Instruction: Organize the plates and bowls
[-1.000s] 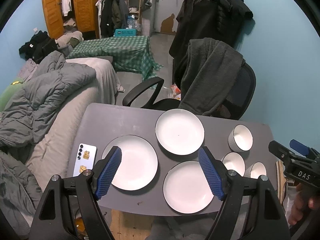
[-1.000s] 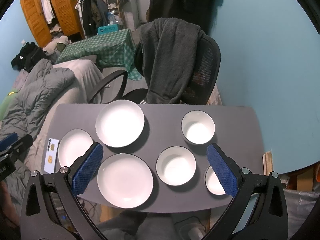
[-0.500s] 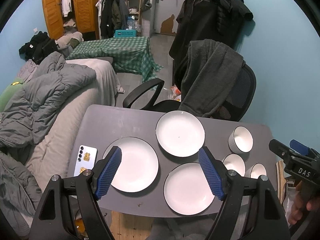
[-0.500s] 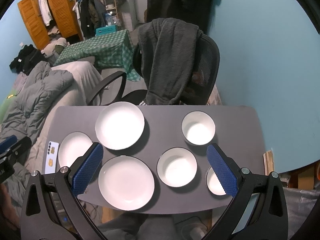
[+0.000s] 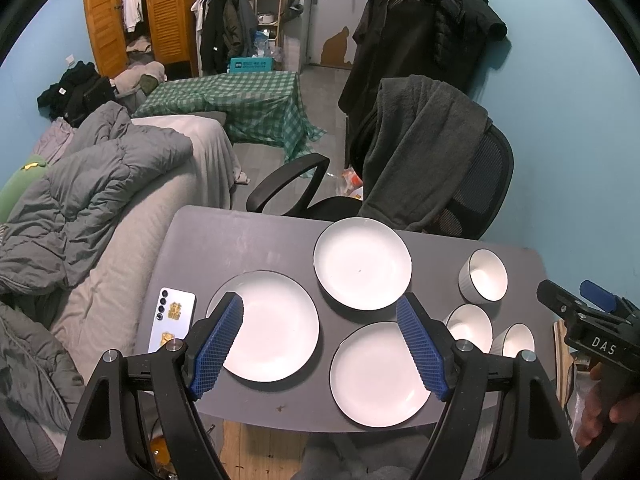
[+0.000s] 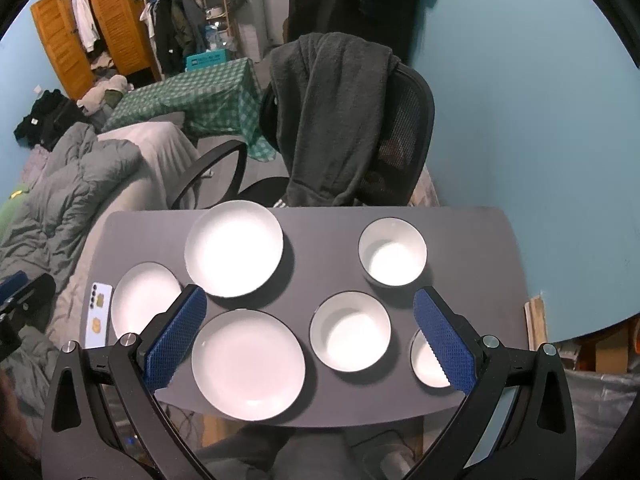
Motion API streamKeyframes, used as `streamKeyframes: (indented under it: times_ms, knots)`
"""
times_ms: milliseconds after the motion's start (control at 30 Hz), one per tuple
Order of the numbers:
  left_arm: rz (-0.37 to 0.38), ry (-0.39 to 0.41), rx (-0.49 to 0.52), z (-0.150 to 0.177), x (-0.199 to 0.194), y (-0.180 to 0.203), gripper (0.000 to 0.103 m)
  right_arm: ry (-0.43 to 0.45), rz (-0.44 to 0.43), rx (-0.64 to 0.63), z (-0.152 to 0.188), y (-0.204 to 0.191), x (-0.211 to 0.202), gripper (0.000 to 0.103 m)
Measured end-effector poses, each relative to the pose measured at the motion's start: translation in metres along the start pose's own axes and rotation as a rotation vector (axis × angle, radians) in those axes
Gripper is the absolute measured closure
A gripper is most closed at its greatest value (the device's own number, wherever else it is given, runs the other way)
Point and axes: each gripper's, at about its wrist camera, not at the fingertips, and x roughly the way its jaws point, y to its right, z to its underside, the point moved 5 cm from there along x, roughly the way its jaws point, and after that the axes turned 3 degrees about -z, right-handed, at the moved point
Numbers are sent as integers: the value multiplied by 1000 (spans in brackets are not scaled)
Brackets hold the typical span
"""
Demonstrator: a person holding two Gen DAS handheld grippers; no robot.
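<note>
Both spread, empty: left gripper (image 5: 320, 344), and right gripper (image 6: 310, 338) lettered "DAS".

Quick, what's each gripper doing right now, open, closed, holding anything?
Left gripper: open, holding nothing, above the plates.
Right gripper: open, holding nothing, above the bowls.

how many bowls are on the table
3: far bowl toward the chair, middle bowl beside the near plate, near bowl partly behind the right gripper's finger.
</note>
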Motion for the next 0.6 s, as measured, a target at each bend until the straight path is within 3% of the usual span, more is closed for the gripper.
streamKeyframes:
  times_ms: [600]
  knots:
    - [8, -5, -1, 9, 4, 1, 23, 0, -7, -2, 0, 2, -3, 1]
